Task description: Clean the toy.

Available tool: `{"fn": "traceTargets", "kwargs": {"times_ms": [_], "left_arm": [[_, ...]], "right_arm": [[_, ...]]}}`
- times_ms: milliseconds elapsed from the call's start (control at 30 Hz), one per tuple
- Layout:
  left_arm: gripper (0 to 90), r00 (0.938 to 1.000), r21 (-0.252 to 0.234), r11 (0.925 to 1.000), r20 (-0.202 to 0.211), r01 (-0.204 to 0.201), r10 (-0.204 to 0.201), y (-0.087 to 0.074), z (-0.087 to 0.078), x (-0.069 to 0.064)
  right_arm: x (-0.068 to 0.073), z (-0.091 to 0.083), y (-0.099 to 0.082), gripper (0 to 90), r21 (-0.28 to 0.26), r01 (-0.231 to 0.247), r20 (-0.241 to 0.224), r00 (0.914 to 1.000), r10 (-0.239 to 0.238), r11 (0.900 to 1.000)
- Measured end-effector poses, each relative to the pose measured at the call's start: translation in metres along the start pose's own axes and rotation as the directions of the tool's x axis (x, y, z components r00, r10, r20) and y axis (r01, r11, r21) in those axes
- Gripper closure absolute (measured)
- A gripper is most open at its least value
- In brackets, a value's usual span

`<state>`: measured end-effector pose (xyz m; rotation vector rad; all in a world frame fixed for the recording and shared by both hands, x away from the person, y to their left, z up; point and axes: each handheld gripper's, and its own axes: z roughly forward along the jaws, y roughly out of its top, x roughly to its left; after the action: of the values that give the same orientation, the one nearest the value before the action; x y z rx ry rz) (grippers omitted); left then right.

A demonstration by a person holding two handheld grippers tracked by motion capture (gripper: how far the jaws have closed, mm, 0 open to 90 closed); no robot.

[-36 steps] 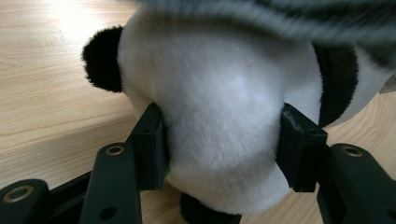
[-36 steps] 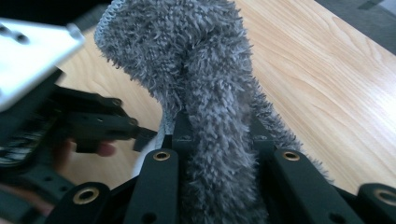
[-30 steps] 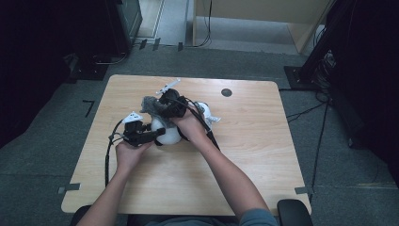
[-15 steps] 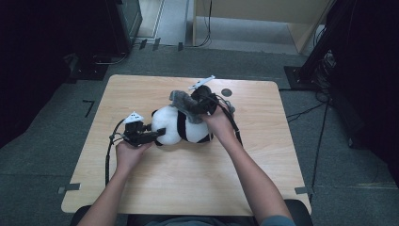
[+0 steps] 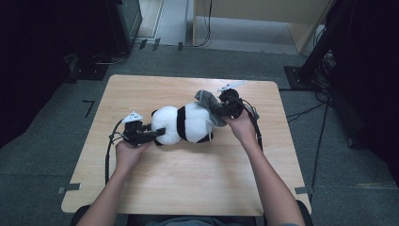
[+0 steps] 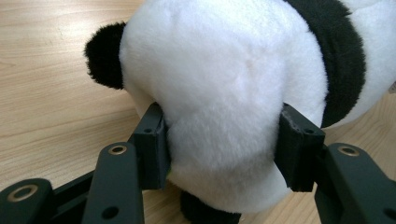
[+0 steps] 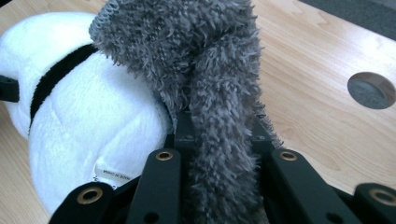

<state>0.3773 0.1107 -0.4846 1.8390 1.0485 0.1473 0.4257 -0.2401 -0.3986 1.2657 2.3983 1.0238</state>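
**Plush panda pinched at both ends, grey cloth in the right claw**

Lying on its side on the wooden table (image 5: 188, 188): a plush panda (image 5: 183, 123), white body crossed by a black band, stretched between the two claws. Clamped at the head end by the left gripper (image 5: 157, 133), black pads (image 6: 152, 147) pressed into the white fur on either side so the plush bulges between them; one black ear (image 6: 103, 55) up and off to the left of those jaws, table surface beyond it. Just ahead of the right gripper (image 5: 221, 110), touching the panda's rear: a shaggy grey cloth (image 7: 205, 84), nipped tight between nearly closed jaws, its pile spilling upward and over the white fur. Sewn label (image 7: 108, 176) low on the panda's rump, close beside the right claw's left arm. Farther out past the right claw, a round hole (image 7: 371, 90) in the tabletop. Trailing back from the left gripper toward the near table edge, a black cable (image 5: 109, 155). Beyond the table all round, grey carpeted floor (image 5: 339, 179)
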Motion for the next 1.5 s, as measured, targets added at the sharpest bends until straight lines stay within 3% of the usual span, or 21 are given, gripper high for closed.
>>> {"fn": "traceTargets", "kwargs": {"times_ms": [100,267,533,700,933,1167,1300,1500], "left_arm": [[44.7,1.0000,0.001,1.0000,0.003,0.009,-0.009,0.000,-0.001,0.000],[46.1,0.9998,0.005,0.9999,0.017,0.013,-0.013,0.002,-0.002,-0.002],[46.8,0.9994,0.006,0.9997,0.023,0.025,-0.025,0.003,-0.004,-0.002],[46.6,0.9990,0.008,0.9993,0.026,0.037,-0.037,0.003,-0.004,-0.002],[46.6,0.9984,0.012,0.9987,0.027,0.050,-0.050,0.005,-0.006,-0.005],[46.4,0.9981,0.028,0.9978,0.009,0.061,-0.061,0.004,-0.005,-0.004],[45.1,0.9982,0.021,0.9980,0.003,0.059,-0.059,0.004,-0.004,-0.005],[45.5,0.9993,0.012,0.9992,-0.004,0.038,-0.038,0.003,-0.002,-0.005]], "right_arm": [[0.003,-0.007,0.005,74.5,-0.007,0.006,0.008,1.0000,-0.006,1.0000],[0.015,-0.020,0.017,74.5,-0.056,0.032,-0.024,0.9992,-0.033,0.9979],[0.061,-0.021,0.037,74.5,-0.090,0.122,-0.102,0.9861,-0.131,0.9884],[0.089,-0.006,0.043,74.3,-0.072,0.163,-0.147,0.9742,-0.172,0.9841],[0.120,0.033,0.032,74.1,-0.019,0.173,-0.242,0.9548,-0.172,0.9848],[0.132,0.059,0.018,74.0,-0.019,0.205,-0.259,0.9443,-0.203,0.9785],[0.123,0.056,0.013,74.8,-0.026,0.188,-0.267,0.9453,-0.188,0.9818],[0.109,0.038,0.001,74.8,-0.014,0.182,-0.228,0.9568,-0.180,0.9832]]}}
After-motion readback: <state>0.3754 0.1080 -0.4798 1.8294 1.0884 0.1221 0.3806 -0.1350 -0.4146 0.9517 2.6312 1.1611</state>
